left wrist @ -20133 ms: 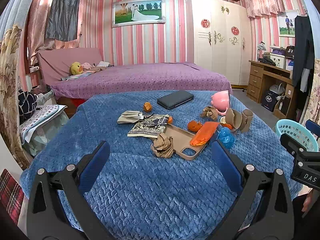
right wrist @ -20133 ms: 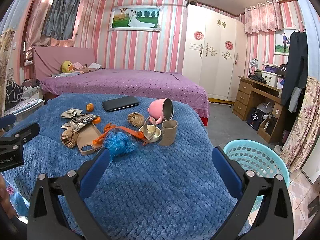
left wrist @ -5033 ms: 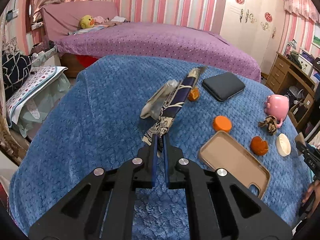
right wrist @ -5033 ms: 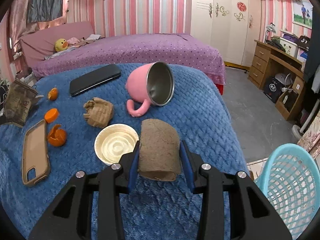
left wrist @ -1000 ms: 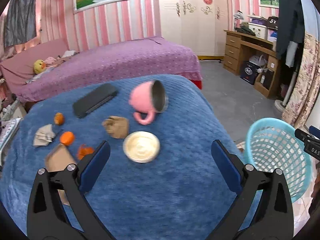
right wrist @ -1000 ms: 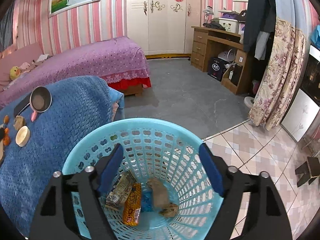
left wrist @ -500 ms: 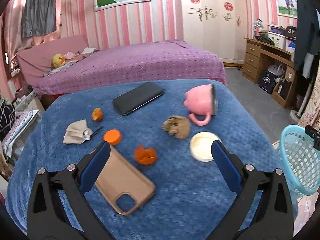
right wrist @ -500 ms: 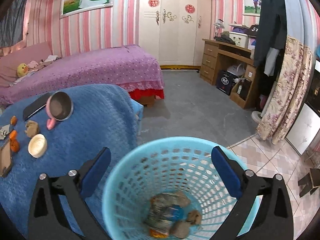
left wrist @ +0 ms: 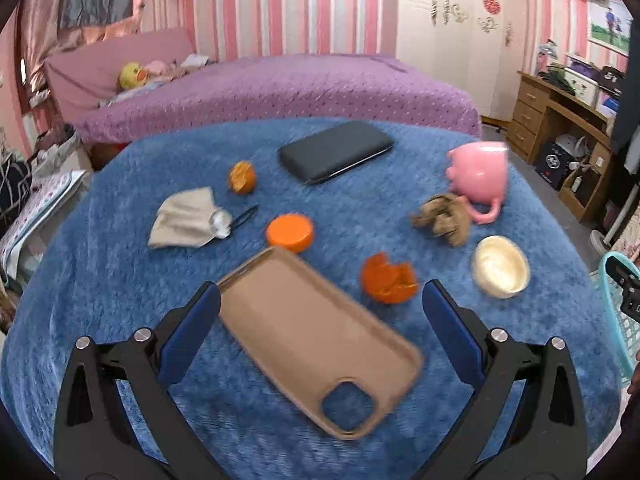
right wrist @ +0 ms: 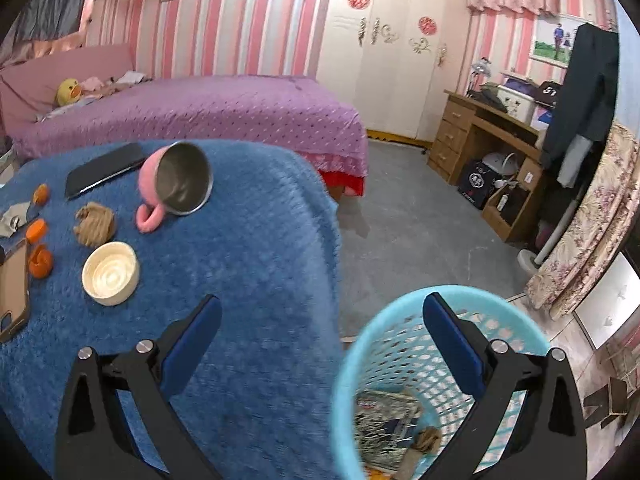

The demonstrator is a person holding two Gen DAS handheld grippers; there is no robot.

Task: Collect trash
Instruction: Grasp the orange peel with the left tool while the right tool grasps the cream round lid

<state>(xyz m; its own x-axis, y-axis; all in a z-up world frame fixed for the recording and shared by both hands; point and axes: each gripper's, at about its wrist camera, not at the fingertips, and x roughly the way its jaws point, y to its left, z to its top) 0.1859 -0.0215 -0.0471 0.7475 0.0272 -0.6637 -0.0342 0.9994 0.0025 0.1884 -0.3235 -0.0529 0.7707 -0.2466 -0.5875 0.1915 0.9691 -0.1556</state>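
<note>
Even indoor light (fisheye-warped, motion-blurred)

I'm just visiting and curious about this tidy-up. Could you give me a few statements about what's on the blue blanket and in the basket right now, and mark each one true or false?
1. The pink mug lies on its side. True.
2. The turquoise basket is empty. False: a printed wrapper and other scraps lie in it.
3. The left tongs are clamped on the tan phone case. False: they stand wide open above it.
4. Orange peel lies on the blanket beside the phone case. True.
5. The right tongs hold nothing. True.
</note>
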